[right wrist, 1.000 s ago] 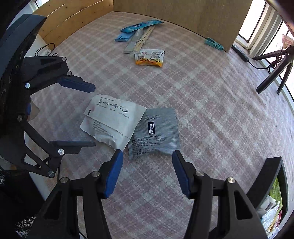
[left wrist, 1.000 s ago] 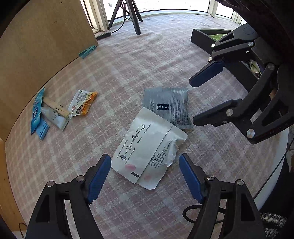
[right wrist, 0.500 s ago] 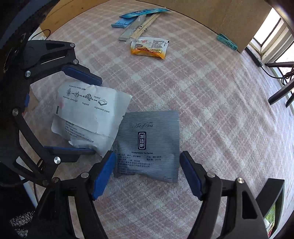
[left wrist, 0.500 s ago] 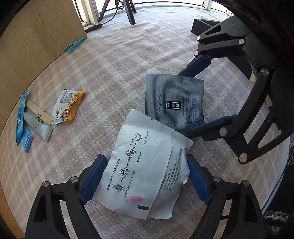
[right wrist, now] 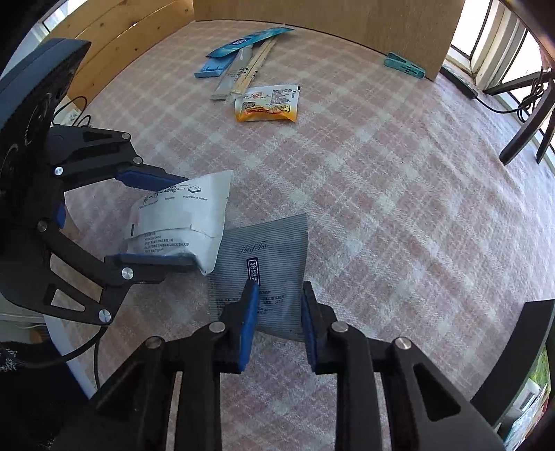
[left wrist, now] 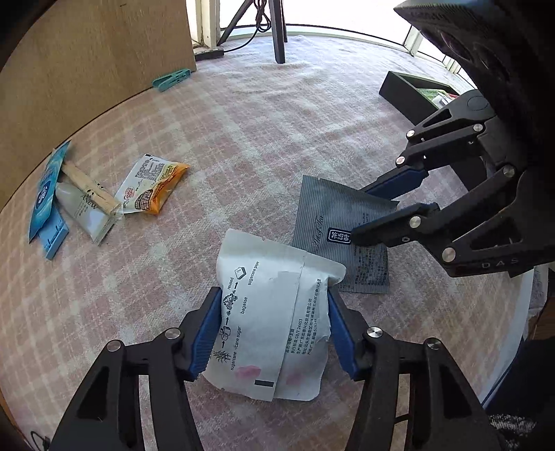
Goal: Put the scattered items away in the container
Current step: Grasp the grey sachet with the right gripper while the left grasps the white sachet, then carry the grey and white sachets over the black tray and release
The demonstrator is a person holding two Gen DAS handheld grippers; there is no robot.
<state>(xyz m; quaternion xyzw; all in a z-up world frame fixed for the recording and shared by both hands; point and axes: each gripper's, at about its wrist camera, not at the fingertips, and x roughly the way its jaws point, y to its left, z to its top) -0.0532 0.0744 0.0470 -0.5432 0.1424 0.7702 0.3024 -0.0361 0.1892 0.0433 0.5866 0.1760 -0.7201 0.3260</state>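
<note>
Both grippers have just closed: our left gripper (left wrist: 274, 329) clamps the white packet (left wrist: 274, 312), our right gripper (right wrist: 277, 322) seemingly pinches the grey sachet (right wrist: 267, 267); the container (left wrist: 416, 93) comes next.

Sunlit pink plaid cloth (left wrist: 263, 145), plywood wall (left wrist: 104, 52).

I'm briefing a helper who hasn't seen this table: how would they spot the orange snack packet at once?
On the pink checked tablecloth, look toward the far side by the wooden board, where a small cluster of items lies. The orange snack packet is the nearest of that cluster. It is the only orange and white one; its neighbours are blue wrappers and wooden chopsticks.
</note>
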